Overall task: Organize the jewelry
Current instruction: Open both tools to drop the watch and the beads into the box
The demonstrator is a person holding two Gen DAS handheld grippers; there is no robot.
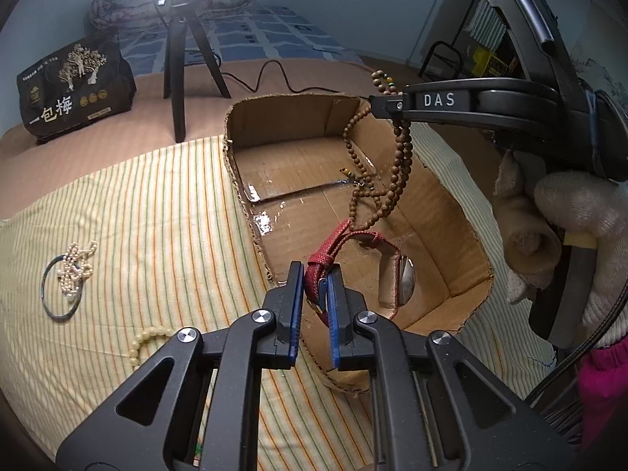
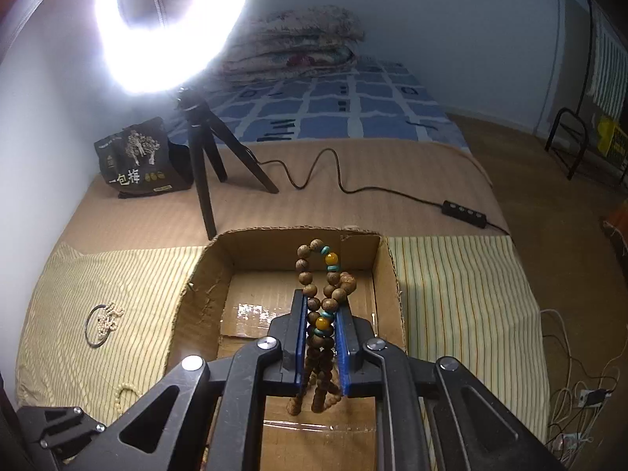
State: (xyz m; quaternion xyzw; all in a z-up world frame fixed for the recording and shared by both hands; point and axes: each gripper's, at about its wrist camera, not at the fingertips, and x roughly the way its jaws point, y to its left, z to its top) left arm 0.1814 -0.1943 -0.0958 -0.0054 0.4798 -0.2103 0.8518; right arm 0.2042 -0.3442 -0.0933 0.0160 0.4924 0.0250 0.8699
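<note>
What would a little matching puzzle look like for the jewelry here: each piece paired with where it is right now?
Things:
1. Red-strapped watch
2. Wooden bead string
3. Pearl strand
4. Cream bead bracelet

Places:
A. Piled on a dark ring on the striped cloth
B. Pinched in the right claw, dangling over the cardboard box
C. Alone on the striped cloth, near the left claw's base
D. Pinched by its strap in the left claw, its case hanging in the box

Pairs: 1-D, 2-B, 3-A, 4-C
</note>
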